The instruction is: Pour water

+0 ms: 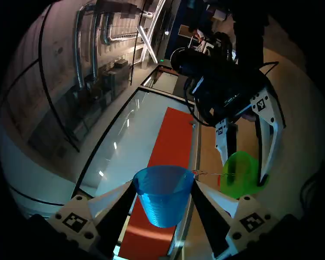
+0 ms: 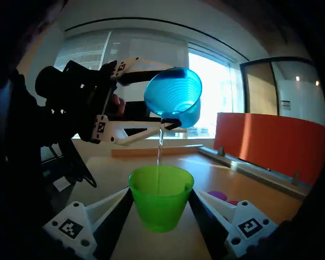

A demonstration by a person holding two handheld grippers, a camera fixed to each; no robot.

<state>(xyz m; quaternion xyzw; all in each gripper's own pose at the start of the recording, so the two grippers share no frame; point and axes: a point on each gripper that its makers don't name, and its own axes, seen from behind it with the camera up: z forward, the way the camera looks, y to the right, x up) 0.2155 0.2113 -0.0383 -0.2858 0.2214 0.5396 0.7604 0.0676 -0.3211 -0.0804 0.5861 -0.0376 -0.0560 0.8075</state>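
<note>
At upper centre of the right gripper view the left gripper (image 2: 167,96) clamps the tilted blue cup (image 2: 177,91), a water stream (image 2: 159,147) falling into the green cup (image 2: 161,206) clamped by the right gripper (image 2: 161,193) at lower centre, seemingly above the table (image 2: 232,173).

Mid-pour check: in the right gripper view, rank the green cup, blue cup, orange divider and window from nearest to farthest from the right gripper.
1. The green cup, held between the fingers of the right gripper.
2. The blue cup, just above, tipped and pouring into it.
3. The orange divider, off to the right, farther back.
4. The window, behind everything.
</note>
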